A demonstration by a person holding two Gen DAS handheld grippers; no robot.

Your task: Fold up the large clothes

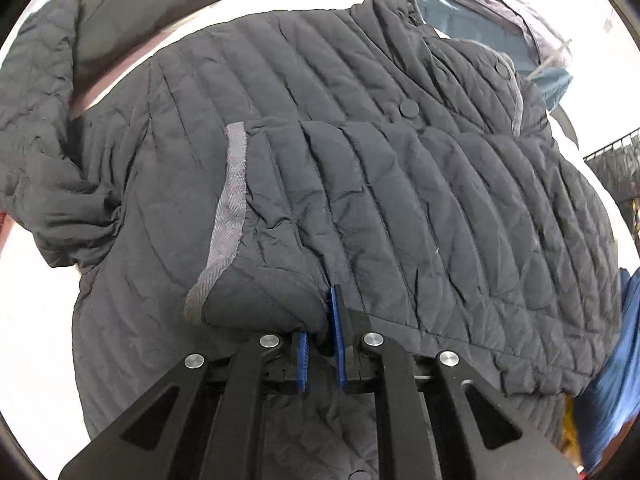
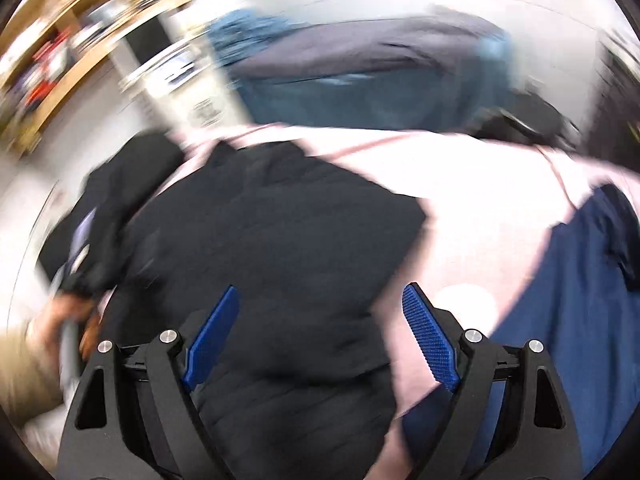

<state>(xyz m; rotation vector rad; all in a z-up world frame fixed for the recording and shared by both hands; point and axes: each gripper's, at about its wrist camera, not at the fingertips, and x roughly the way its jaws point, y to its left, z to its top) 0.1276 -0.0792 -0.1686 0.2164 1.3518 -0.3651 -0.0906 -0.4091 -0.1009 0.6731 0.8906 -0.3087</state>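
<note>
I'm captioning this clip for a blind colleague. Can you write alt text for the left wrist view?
The left gripper is shut on the grey-trimmed cuff of a sleeve folded across the front of a dark quilted jacket lying on a white surface. Round snap buttons run toward the collar, with other garments beyond.

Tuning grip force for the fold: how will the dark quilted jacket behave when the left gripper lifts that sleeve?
Likely floppy: the quilted jacket creases and drapes wherever it lies. Probably light for its bulk, given the puffy stitched channels. The smooth shell looks somewhat slippery, so the sleeve cuff pinched in the left gripper may creep out under pull.
</note>
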